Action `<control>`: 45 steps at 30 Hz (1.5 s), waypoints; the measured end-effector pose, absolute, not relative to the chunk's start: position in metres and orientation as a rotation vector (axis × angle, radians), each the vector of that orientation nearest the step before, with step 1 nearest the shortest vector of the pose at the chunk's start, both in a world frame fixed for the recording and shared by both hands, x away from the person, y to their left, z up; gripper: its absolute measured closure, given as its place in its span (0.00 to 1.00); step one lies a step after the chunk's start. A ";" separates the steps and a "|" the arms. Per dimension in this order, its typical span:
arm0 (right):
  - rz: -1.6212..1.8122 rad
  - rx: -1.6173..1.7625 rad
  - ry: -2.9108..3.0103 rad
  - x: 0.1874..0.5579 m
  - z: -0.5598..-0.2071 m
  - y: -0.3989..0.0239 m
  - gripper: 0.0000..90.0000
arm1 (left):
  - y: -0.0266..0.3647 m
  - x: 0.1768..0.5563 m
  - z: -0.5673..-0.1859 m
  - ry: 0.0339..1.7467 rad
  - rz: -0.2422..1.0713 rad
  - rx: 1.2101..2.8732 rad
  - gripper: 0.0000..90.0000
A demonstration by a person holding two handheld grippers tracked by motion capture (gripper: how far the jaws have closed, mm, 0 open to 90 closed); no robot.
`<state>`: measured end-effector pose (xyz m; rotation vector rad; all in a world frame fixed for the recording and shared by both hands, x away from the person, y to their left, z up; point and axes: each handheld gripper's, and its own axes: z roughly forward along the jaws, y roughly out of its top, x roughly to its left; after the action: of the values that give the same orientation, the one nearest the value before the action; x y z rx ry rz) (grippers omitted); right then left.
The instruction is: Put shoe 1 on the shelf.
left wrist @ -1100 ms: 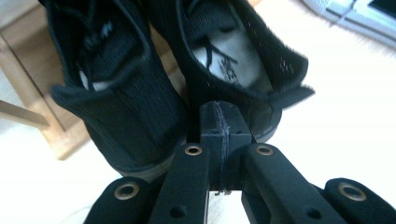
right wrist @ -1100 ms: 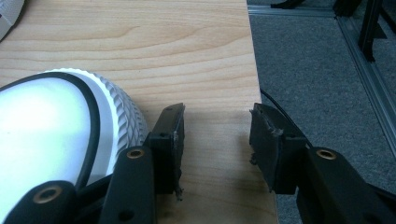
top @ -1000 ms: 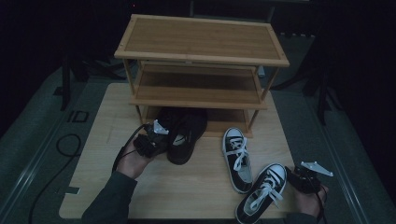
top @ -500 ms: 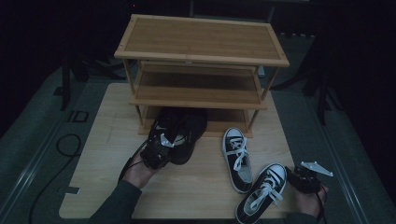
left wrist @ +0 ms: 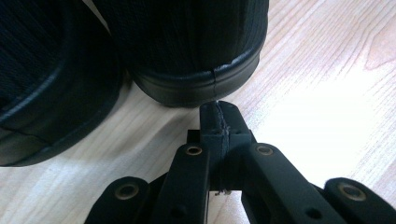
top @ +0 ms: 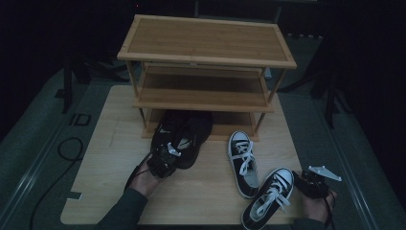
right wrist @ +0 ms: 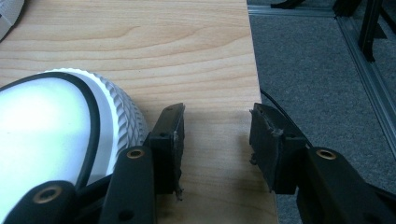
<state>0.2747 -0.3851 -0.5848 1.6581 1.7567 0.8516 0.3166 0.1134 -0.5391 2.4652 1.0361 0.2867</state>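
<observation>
Left gripper (top: 163,162) sits low on the table (top: 110,143), right at the heels of the black shoes (top: 182,134). Its jaws are pressed together with nothing between them, tips just short of the nearer shoe's heel (left wrist: 196,70) in the left gripper view; I can't tell if they touch the rubber rim. The second black shoe (left wrist: 51,84) lies snug beside the first, and the pair rests with toes tucked under the bottom shelf of the wooden rack (top: 206,62).

Over on the right, the right gripper (top: 313,184) rests near the table's front corner, jaws standing wide apart and empty, bare wood showing between the pads (right wrist: 173,140). The white toe cap of a sneaker (right wrist: 56,126) lies just beside its left jaw, outside the gap. That sneaker (top: 268,196) lies angled on the table, its mate (top: 244,160) a little farther in, both black-and-white with white laces, both well apart from the black pair.
</observation>
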 end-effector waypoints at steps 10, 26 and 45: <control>0.851 1.658 1.757 0.275 -0.585 -0.385 0.61 | 0.108 0.321 -0.545 1.041 0.306 2.504 1.00; 0.851 1.658 1.757 0.275 -0.585 -0.385 0.61 | 0.078 0.337 -0.531 1.009 0.379 2.495 1.00; 0.851 1.657 1.758 0.275 -0.585 -0.385 0.61 | 0.065 0.341 -0.541 1.013 0.405 2.525 1.00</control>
<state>0.2748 -0.3851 -0.5848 1.6574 1.7576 0.8515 0.3410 0.0646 -0.5413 2.5246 1.0127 0.4054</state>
